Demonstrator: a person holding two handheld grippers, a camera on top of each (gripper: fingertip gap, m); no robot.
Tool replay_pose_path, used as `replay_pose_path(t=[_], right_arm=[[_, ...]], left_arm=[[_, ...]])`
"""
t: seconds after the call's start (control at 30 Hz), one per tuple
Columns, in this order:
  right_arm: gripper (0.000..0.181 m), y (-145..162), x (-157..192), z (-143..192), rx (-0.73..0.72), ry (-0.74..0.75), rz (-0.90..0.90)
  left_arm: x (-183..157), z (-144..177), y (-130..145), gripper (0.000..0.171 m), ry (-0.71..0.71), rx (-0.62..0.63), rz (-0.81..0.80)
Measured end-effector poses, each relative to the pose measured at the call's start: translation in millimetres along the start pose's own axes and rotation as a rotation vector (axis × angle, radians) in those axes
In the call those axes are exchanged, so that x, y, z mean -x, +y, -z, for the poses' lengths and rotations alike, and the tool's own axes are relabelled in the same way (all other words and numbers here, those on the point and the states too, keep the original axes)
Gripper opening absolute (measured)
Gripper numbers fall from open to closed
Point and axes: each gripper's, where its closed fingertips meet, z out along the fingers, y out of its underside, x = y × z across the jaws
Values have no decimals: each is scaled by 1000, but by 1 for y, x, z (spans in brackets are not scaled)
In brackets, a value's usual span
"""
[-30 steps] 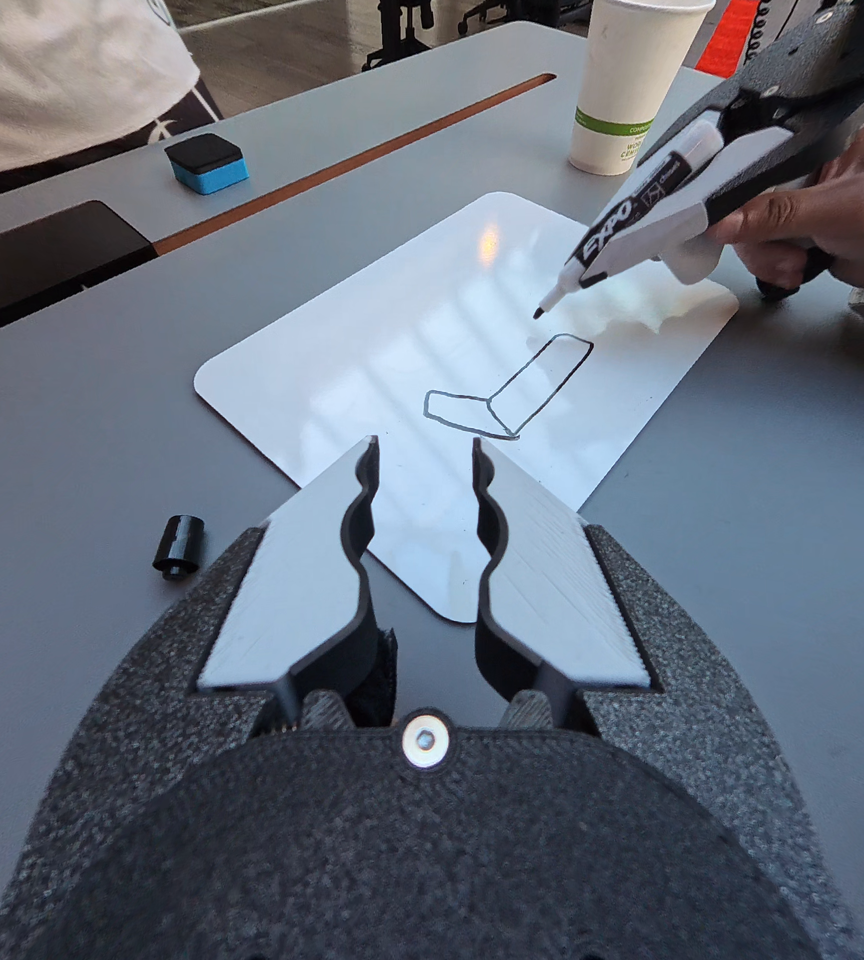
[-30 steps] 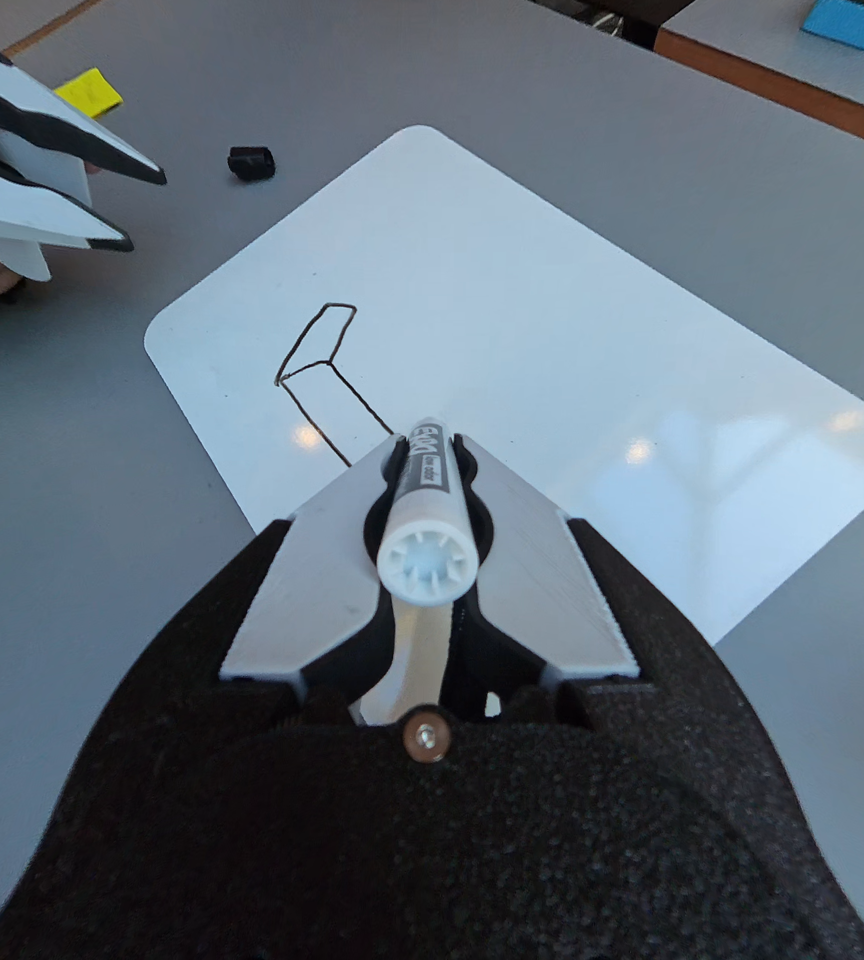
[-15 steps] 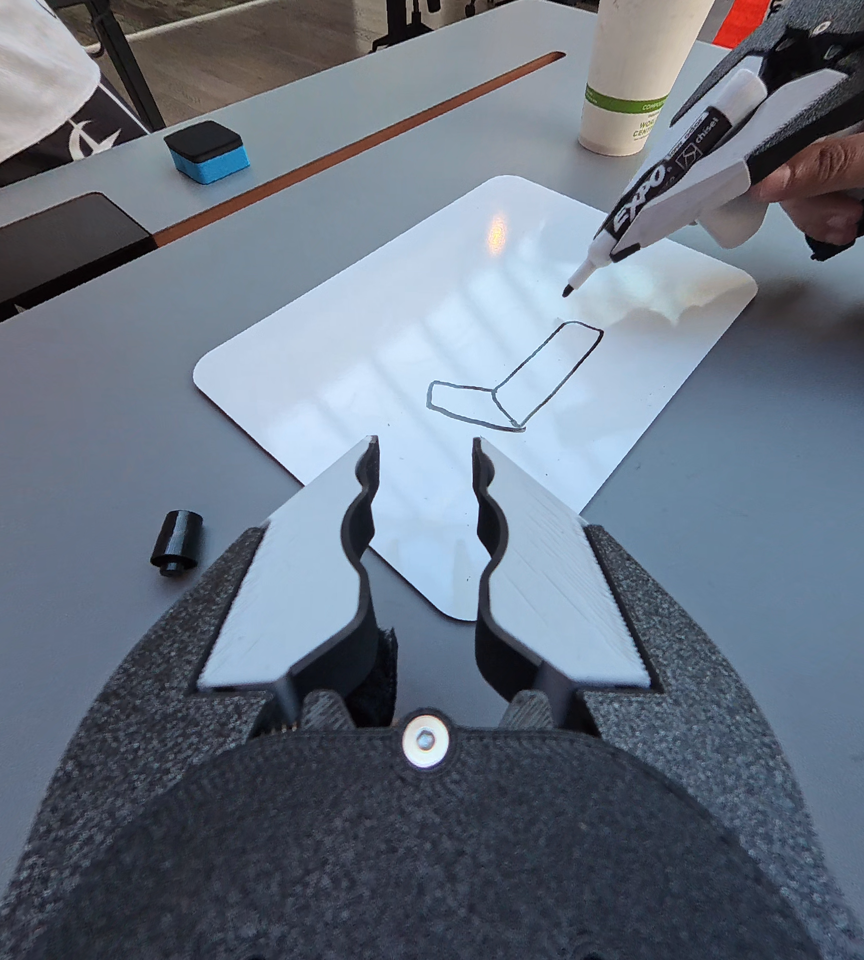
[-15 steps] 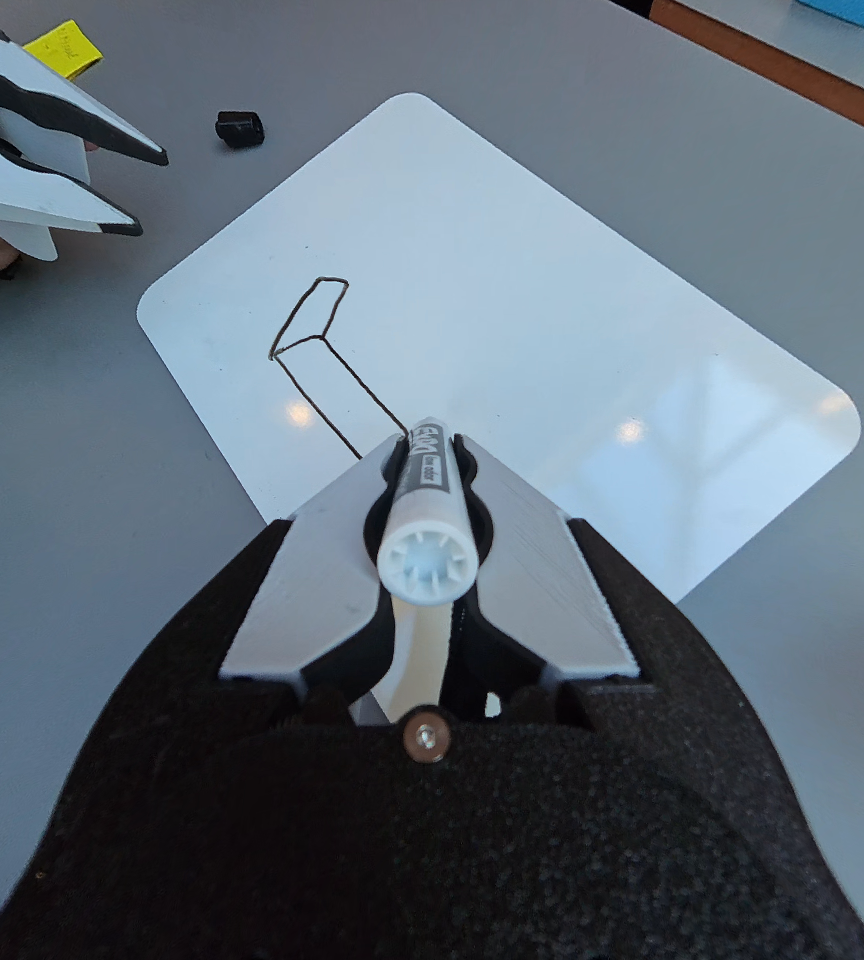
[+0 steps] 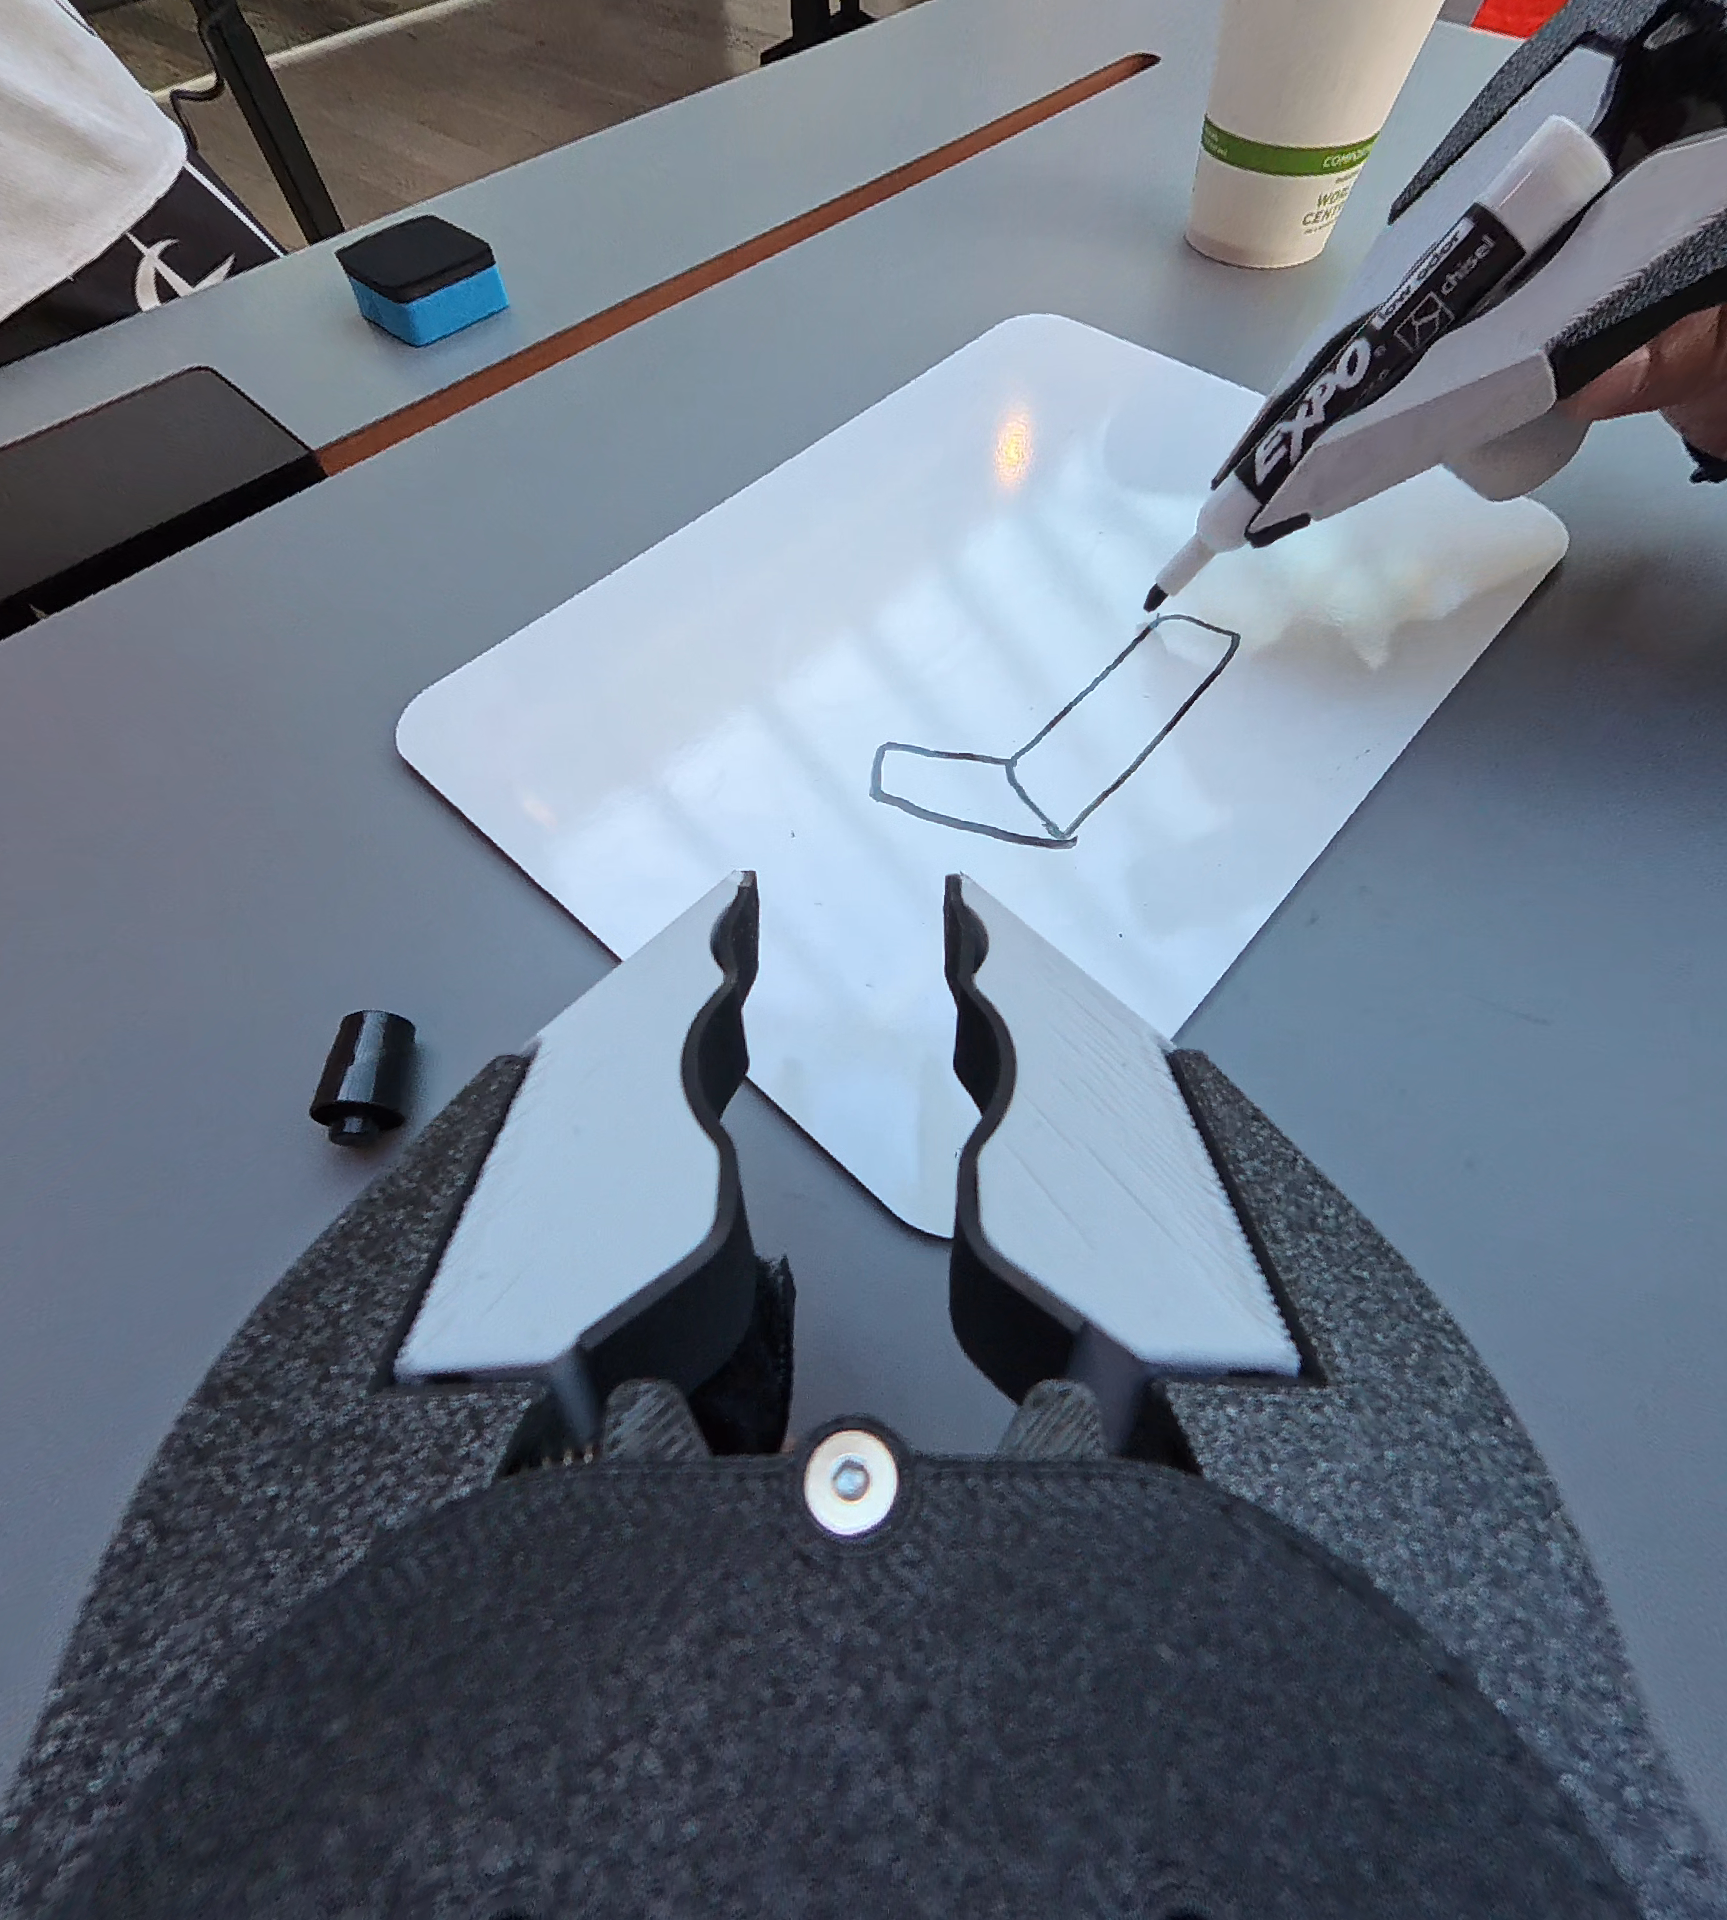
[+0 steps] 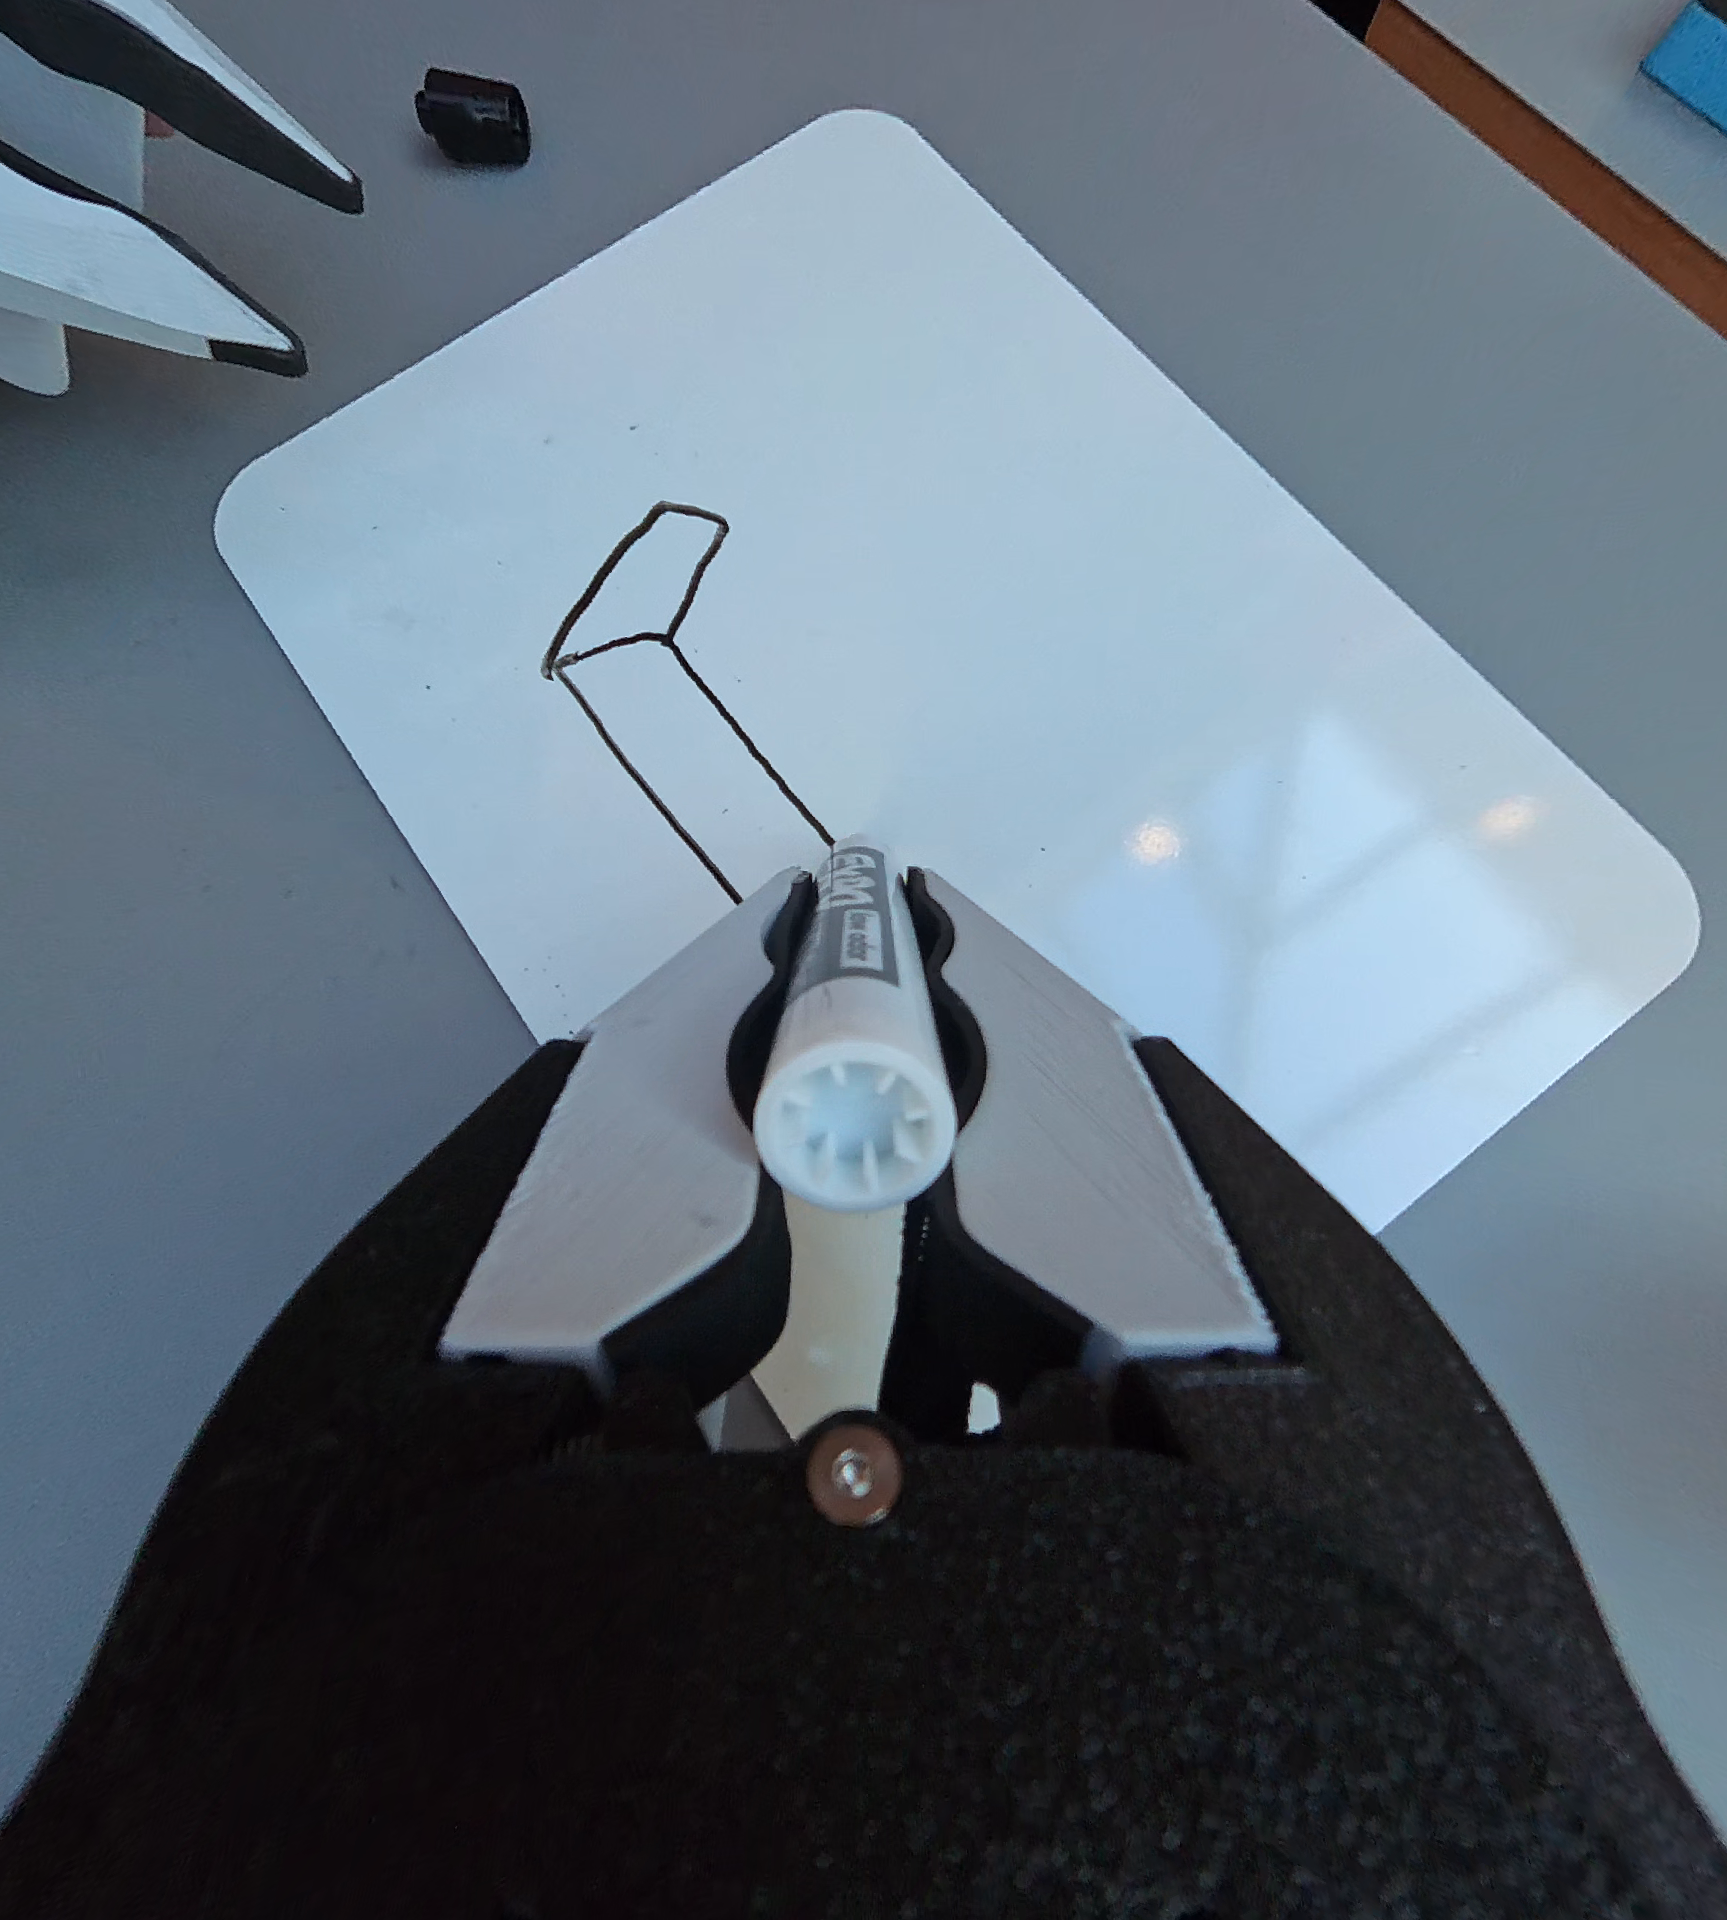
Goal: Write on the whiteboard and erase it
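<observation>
Left wrist view, going left to right: a black and blue eraser block (image 5: 423, 278) sits far back on the grey bench (image 5: 163, 831), then a little black marker cap (image 5: 363, 1077) lies on its side just left of the left tongs (image 5: 848, 894). Those tongs are spread wide with nothing in them, tips hanging over the near corner of the white board (image 5: 734, 675). On the board there's a black line drawing (image 5: 1046, 758), kind of a bent boxy shape. Further right a paper cup (image 5: 1295, 135) stands behind the board, and the right tongs (image 5: 1285, 499) are clamped on a marker (image 5: 1358, 353), its tip just above the drawing's far end, can't tell if it touches. Right wrist view shows the marker (image 6: 854, 1029) squeezed between both fingers, butt end facing the camera.
</observation>
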Motion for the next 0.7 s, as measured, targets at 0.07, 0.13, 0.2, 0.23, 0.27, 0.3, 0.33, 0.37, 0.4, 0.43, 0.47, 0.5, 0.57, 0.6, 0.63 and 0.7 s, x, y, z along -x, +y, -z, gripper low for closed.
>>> replay_pose_path(t=[0.07, 0.13, 0.2, 0.23, 0.27, 0.3, 0.33, 0.37, 0.4, 0.43, 0.47, 0.5, 0.57, 0.6, 0.63, 0.7], right_arm=[[18, 0, -1, 1, 3, 12, -7], [18, -5, -1, 6, -12, 34, -18], [18, -13, 0, 16, -47, 93, -58], [18, -15, 0, 23, -63, 140, -79], [18, -15, 2, 27, -76, 180, -111], [18, -15, 8, 28, -96, 195, -156], [18, -16, 17, 26, -123, 188, -200], [18, -15, 23, 23, -143, 192, -225], [18, -14, 25, 20, -149, 212, -232], [18, -11, 26, 17, -133, 222, -231], [18, -7, 23, 16, -108, 231, -221], [18, -5, 15, 19, -91, 262, -209], [18, -5, 3, 27, -70, 256, -204], [18, -2, 2, 26, -38, 220, -223], [18, 3, 1, 24, 7, 194, -232], [18, 7, -2, 20, 51, 194, -221]], left_arm=[[2, -1, 2, 36, -3, 7, 7], [4, -2, 4, 36, 1, 14, 20], [6, -2, 3, 36, -3, 12, 26], [7, -1, 3, 36, -11, 8, 25], [9, -1, 2, 36, -18, 7, 21], [10, 0, 1, 36, -20, 4, 20], [11, 1, 0, 36, -19, -1, 24], [10, 1, -1, 36, -12, -3, 33], [9, 2, -2, 36, 0, -6, 44], [7, 2, -3, 36, 14, -8, 55], [6, 3, -4, 36, 24, -10, 61], [5, 3, -4, 36, 29, -12, 63], [4, 3, -4, 36, 28, -9, 53], [3, 2, -3, 36, 29, -6, 47], [1, 2, -2, 36, 33, -4, 44], [-1, 1, -1, 36, 43, 3, 39]])
